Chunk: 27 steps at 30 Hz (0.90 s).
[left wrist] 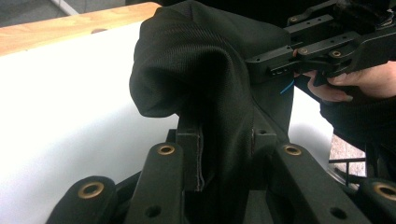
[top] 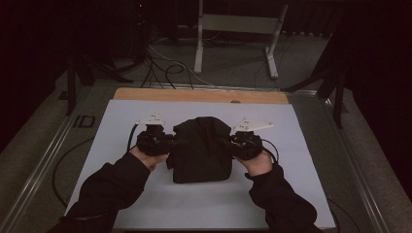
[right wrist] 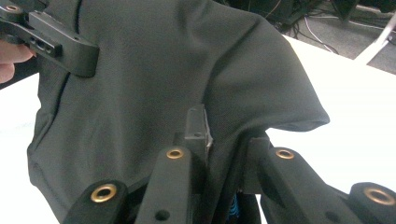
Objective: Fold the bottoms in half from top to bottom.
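Both the left gripper (top: 171, 143) and right gripper (top: 227, 141) pinch the black cloth (top: 200, 148) (jaws nearly closed).

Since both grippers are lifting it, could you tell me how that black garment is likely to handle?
Probably floppy: the black garment droops in folds between the left gripper and right gripper. Likely light, since thin edge pinches hold it. Its knit weave suggests little slipping.

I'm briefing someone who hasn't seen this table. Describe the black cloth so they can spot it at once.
Start at the white sheet covering the wooden table. At its middle lies the black cloth, a folded, bunched garment. The left gripper and right gripper each pinch one of its side edges; it is the one soft, dark thing between them.
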{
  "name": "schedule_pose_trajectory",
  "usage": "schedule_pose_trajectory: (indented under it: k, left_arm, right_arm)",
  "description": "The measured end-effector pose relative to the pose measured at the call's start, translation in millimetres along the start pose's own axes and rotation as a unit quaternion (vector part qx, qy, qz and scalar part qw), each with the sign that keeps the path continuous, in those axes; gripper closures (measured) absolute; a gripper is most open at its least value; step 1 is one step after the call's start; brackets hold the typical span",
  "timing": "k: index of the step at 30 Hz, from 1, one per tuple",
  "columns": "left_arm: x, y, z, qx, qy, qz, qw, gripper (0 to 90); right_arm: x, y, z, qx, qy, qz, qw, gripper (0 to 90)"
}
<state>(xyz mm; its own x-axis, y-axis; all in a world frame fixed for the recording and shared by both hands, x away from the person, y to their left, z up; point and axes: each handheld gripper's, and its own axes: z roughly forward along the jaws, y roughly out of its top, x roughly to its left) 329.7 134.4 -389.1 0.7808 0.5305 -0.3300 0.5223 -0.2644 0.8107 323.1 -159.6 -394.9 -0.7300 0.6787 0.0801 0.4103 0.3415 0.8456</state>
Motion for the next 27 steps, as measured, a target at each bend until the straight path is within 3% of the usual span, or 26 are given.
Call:
schedule_pose_trajectory:
  k: [12,19,27]
  left_arm:
    - [7.4,6.5,-16.5,-0.011,0.009,0.001,0.9999,73.6]
    - [14.0,6.4,-16.5,-0.011,0.009,-0.004,0.9999,73.6]
    - [25.5,5.3,-7.5,-0.008,0.014,-0.015,0.9998,73.6]
  right_arm:
    - [6.1,19.3,8.3,-0.009,0.004,-0.008,0.9999,78.2]
    - [5.0,24.0,13.0,-0.004,0.001,-0.016,0.9999,78.2]
    - [-0.2,21.8,20.3,0.000,-0.004,-0.002,1.0000,78.2]
